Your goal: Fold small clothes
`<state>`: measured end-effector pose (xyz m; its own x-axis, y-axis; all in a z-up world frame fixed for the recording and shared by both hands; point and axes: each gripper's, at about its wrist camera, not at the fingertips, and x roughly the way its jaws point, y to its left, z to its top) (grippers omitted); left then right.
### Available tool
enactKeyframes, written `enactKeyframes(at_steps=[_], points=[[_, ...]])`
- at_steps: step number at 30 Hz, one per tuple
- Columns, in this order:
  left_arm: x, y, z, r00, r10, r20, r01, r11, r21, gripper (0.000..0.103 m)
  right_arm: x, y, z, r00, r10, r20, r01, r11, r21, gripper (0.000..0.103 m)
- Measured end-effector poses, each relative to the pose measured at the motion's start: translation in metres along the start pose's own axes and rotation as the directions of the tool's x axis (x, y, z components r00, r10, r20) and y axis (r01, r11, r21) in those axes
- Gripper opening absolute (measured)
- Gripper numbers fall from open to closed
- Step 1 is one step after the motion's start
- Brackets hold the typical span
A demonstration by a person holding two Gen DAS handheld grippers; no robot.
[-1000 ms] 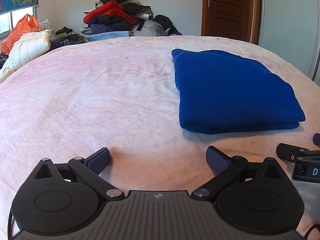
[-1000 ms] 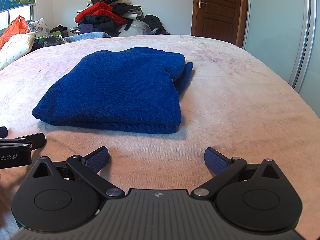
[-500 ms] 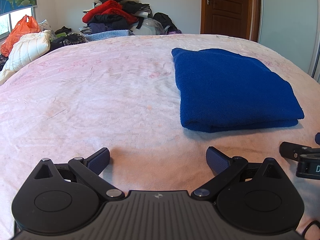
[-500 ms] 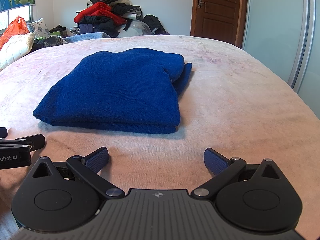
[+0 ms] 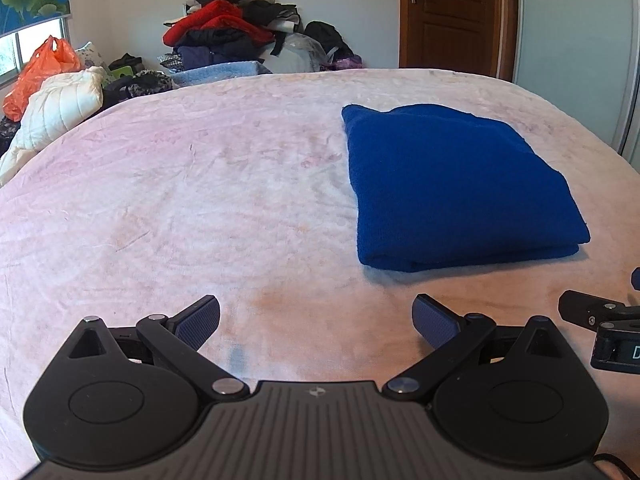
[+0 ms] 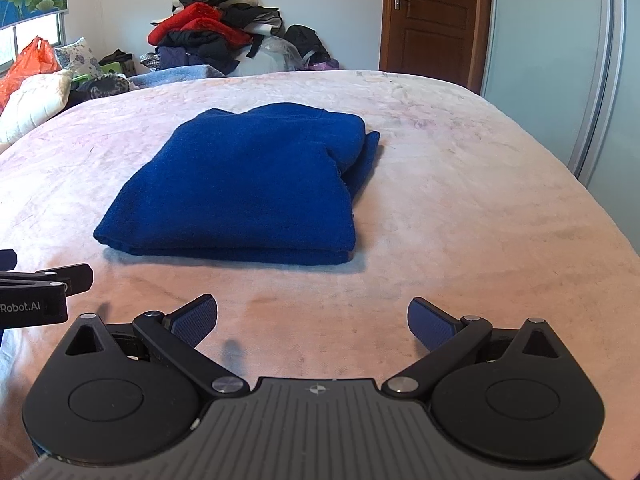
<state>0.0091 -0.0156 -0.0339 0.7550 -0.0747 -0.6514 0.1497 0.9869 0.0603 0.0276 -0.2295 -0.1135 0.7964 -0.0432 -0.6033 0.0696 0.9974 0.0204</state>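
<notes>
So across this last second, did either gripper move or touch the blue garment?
Both the left gripper and right gripper drew back a little from the folded blue garment, which now sits farther off in each view. Nothing was gripped or released. Both stayed open and empty; the garment stayed folded on the bed.

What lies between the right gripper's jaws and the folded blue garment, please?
Nothing: in the right wrist view, only bare pink bedspread separates the open right gripper from the folded blue garment.
</notes>
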Motion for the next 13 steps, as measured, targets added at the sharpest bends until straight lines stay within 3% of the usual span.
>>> enactKeyframes(at_steps=[6, 13], points=[[0.0023, 0.0024, 0.0003, 1.000, -0.010, -0.020, 0.009, 1.000, -0.016, 0.103, -0.0008, 0.0003, 0.0007, 1.000, 0.007, 0.001, -0.007, 1.000, 0.002, 0.102], [-0.0018, 0.0042, 0.0013, 1.000, -0.005, 0.012, 0.005, 1.000, -0.012, 0.103, 0.0017, -0.0021, -0.0007, 1.000, 0.015, -0.012, -0.014, 1.000, 0.019, 0.102]])
